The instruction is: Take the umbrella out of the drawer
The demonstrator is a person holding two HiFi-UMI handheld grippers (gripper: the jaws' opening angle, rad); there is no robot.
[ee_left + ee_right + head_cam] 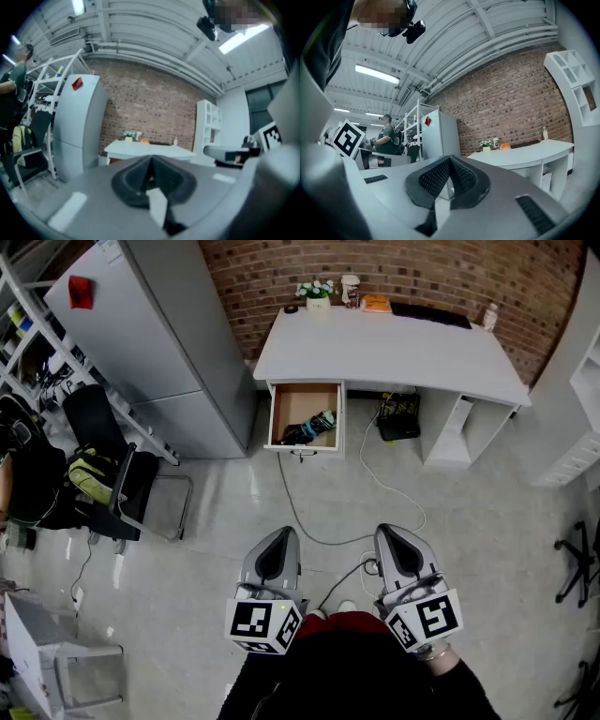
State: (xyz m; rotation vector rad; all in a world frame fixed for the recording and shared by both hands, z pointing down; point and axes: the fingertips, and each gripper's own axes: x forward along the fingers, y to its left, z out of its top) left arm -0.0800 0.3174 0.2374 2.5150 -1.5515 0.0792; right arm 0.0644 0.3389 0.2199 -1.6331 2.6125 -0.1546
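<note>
A folded umbrella (310, 427), black with teal parts, lies in the open wooden drawer (303, 407) pulled out of the white desk (384, 354) by the brick wall. I stand well back from it. My left gripper (275, 542) and right gripper (393, 538) are held side by side close to my body, pointing towards the desk. Both are shut with nothing between the jaws. In the left gripper view the left gripper (151, 161) has its dark pads pressed together, and the desk (147, 150) shows far ahead. In the right gripper view the right gripper (450, 161) looks the same.
A tall grey cabinet (155, 334) stands left of the desk. A black chair (108, 460) with a yellow-green bag sits farther left. A cable (309, 521) runs over the floor from the drawer towards me. White shelves (586, 399) stand at right. A person (386, 136) stands by racks.
</note>
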